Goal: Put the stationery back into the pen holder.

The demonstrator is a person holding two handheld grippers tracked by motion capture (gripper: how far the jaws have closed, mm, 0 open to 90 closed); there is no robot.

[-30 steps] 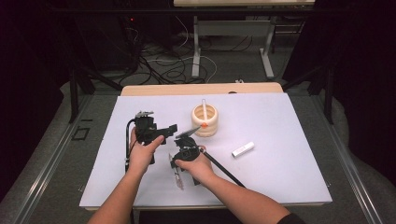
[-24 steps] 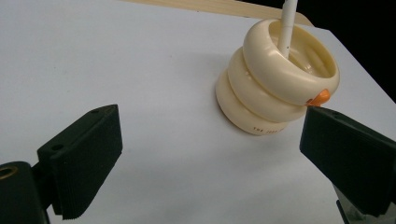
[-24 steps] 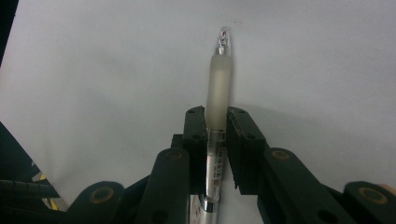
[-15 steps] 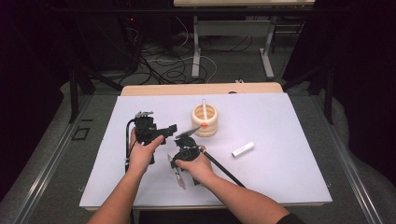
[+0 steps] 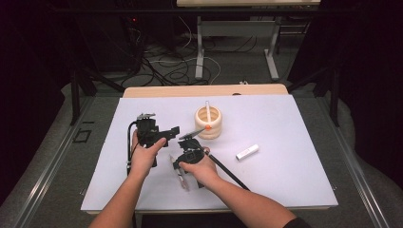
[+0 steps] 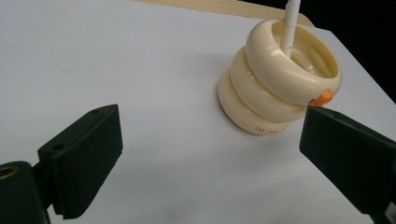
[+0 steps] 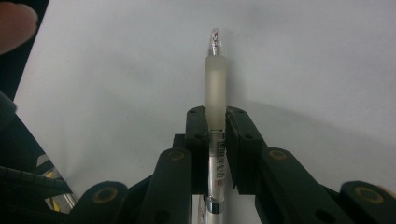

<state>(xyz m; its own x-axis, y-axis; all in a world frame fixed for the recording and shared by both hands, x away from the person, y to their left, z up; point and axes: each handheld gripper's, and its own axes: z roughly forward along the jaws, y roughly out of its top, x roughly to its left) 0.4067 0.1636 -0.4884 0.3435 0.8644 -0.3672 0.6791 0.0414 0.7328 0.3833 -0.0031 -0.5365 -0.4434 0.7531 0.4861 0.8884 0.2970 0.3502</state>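
My right gripper (image 7: 215,119) is shut on a clear pen (image 7: 215,88) with a frosted grip; the pen's tip points away over the white table top. From the high view, that gripper (image 5: 179,167) sits near the table's front with the pen (image 5: 182,183) sticking out toward the person. My left gripper (image 5: 172,131) stands open, aimed right at a cream ringed pen holder (image 5: 209,124). In the left gripper view its jaws (image 6: 210,128) are wide apart with nothing between them. The holder (image 6: 275,88) lies just beyond, with a white pen (image 6: 290,25) standing in it.
A thin dark stick with an orange end (image 5: 207,127) rests against the holder's left side. A small white cylinder (image 5: 247,152) lies to the right on the white board (image 5: 294,190). The right gripper's black cable (image 5: 228,171) trails across the board.
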